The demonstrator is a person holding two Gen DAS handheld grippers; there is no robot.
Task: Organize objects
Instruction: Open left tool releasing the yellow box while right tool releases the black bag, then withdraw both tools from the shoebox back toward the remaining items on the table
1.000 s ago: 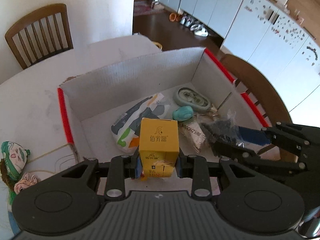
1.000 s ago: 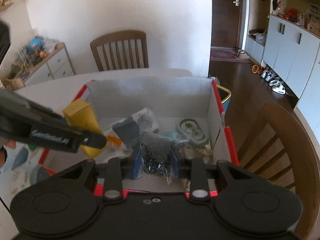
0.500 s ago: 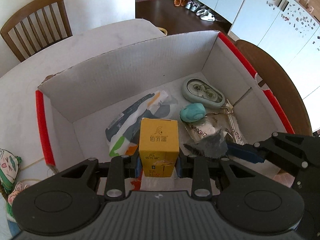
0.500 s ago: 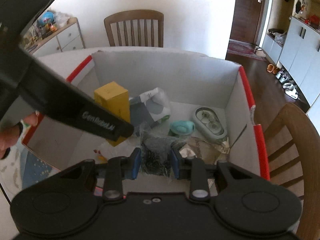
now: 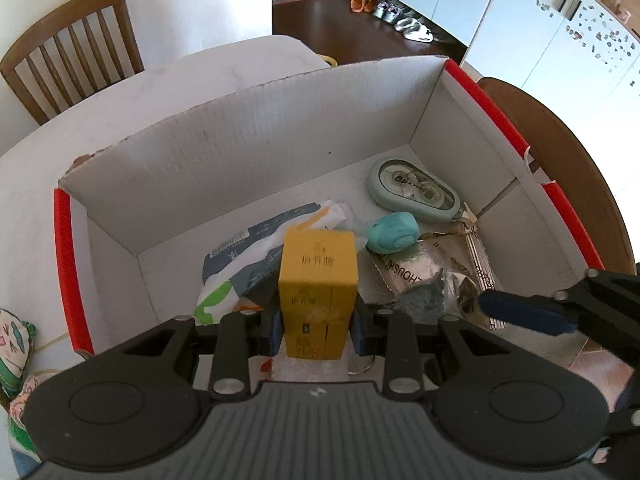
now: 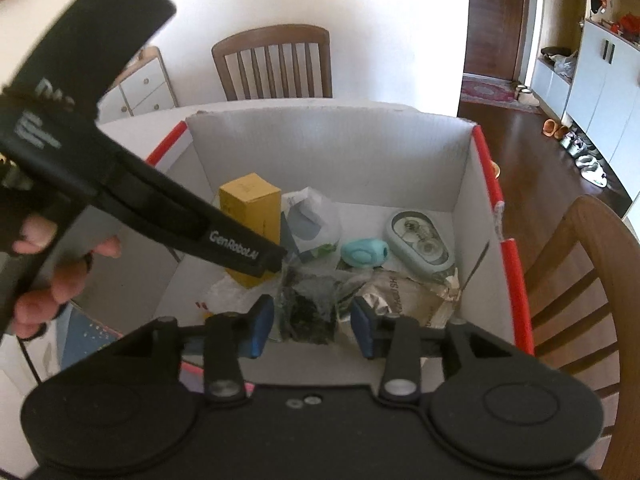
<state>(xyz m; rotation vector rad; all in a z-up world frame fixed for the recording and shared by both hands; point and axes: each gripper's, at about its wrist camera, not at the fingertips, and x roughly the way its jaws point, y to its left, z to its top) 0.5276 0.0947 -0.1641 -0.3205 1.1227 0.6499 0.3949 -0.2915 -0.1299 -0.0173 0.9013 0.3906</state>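
A white cardboard box with red edges stands on the table; it also shows in the right wrist view. My left gripper is shut on a yellow carton and holds it upright low inside the box; the carton also shows in the right wrist view. My right gripper is open over the box's near side. A clear bag of dark bits lies between its spread fingers, loose on the box floor; it also shows in the left wrist view.
The box also holds a white-and-grey pouch, a teal lump, a pale green oval case and a foil packet. Wooden chairs stand behind and to the right. A patterned cloth toy lies left of the box.
My right gripper has opened and let go of the bag of dark bits, which now lies in the box. My left gripper has moved the yellow carton lower into the box.
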